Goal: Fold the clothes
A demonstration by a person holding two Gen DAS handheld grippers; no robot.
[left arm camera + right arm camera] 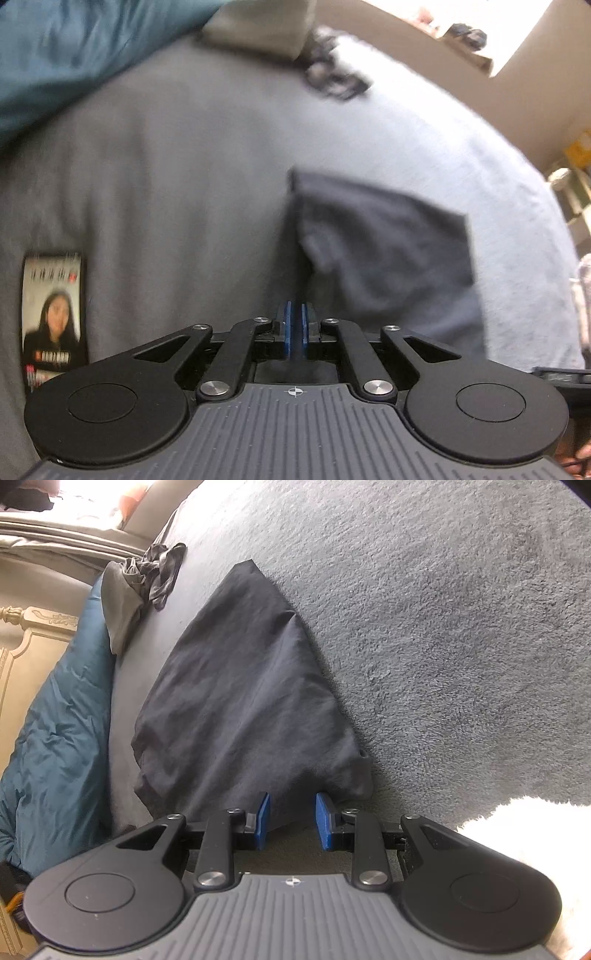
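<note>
Dark navy folded cloth garment (243,701) lies on grey fleece bed cover (461,627); left gripper (294,325) barely parted, empty, right gripper (291,819) spread at its near hem, unpinched, so a shallow grab risks dragging the fold apart.

Grey fleece bed cover (443,627) carries dark folded garment (240,701), crumpled clothes (159,572), teal duvet (55,720).
</note>
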